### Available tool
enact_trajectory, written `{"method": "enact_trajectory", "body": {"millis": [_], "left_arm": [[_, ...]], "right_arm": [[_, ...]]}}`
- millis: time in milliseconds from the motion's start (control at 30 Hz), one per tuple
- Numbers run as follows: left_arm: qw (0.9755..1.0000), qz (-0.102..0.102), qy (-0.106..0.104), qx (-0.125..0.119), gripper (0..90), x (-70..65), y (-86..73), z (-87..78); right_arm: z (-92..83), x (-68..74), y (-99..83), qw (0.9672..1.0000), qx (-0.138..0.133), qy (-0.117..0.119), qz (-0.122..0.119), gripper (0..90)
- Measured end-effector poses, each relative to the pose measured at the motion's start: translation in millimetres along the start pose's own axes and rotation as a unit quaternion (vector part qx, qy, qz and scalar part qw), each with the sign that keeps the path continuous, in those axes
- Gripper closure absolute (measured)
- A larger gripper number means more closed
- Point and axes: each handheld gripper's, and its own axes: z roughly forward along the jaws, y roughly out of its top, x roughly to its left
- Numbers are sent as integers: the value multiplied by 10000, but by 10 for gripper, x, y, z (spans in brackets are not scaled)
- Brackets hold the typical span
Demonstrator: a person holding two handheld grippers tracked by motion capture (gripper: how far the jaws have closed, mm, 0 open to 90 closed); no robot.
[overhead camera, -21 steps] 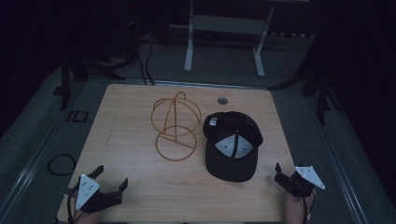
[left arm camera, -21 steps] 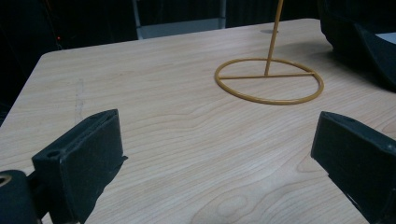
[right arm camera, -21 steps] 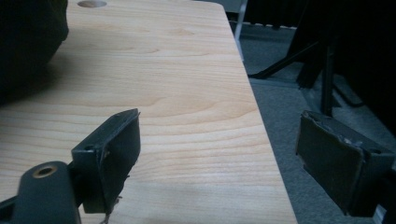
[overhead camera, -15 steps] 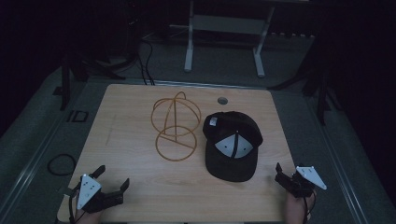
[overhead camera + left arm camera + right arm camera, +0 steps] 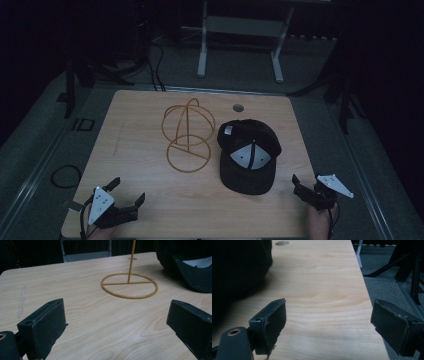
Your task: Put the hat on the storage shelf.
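Note:
A black cap (image 5: 250,155) with a white front panel lies on the wooden table (image 5: 130,130), right of centre. Beside it on the left stands a yellow wire hat stand (image 5: 187,132) with a round base ring. My left gripper (image 5: 128,190) rests near the front left corner, open and holding nothing. In the left gripper view its jaws (image 5: 116,305) stand wide apart, facing the stand's ring (image 5: 129,285) and the cap (image 5: 190,265). My right gripper (image 5: 306,181) sits open at the front right edge, just right of the cap's brim. Bare wood lies between its jaws (image 5: 329,305), and the cap (image 5: 237,265) shows dark at the left.
A round cable hole (image 5: 238,107) sits near the table's far edge. A grey carpeted floor surrounds the table, with a metal frame (image 5: 240,30) behind it and a coiled cable (image 5: 65,176) at the left. The table's right edge (image 5: 367,297) runs close to my right gripper.

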Motion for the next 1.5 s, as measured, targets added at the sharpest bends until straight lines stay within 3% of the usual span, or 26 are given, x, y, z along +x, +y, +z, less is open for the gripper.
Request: {"method": "enact_trajectory", "body": {"millis": [67, 267, 433, 600, 700, 767, 967, 1133, 1267, 1367, 1433, 1500], "left_arm": [[10000, 6, -28, -25, 27, -19, 6, 0], [9999, -11, -117, 20, 27, -69, 9, 21], [9997, 183, -129, 74, 27, -108, 17, 31], [9997, -92, -230, 22, 27, -104, 23, 31], [9988, -318, -359, 57, 41, -115, 39, 15], [9985, -340, -414, 53, 42, -133, 52, 7], [9979, -103, -387, 502, 41, -209, 70, 34], [9979, -118, -419, 471, 41, -249, 122, 7], [9980, -37, -416, 471, 37, -261, 126, -8], [9980, -4, -396, 499, 37, -264, 120, -5], [9979, -29, -416, 495, 37, -264, 120, -3], [9980, -60, -416, 471, 37, -261, 120, -4]], "right_arm": [[-27, 8, 41, 10000, -51, 20, 12, 127], [-172, 129, 383, 9994, -138, 233, -197, 127], [-190, 217, 603, 9983, -210, 463, -280, 123], [-171, 296, 796, 9973, -302, 605, -288, 125], [-139, 352, 917, 9963, -214, 710, -442, 125], [-116, 388, 990, 9954, -180, 789, -512, 123], [-16, 499, 1176, 9937, -190, 902, -642, 123], [126, 616, 1255, 9948, -126, 831, -583, 123], [279, 719, 1220, 9929, 47, 979, -677, 113], [402, 815, 1173, 9927, 206, 807, -868, 121], [484, 857, 1163, 9930, 319, 727, -872, 139], [563, 895, 1157, 9930, 453, 545, -947, 196]]}}
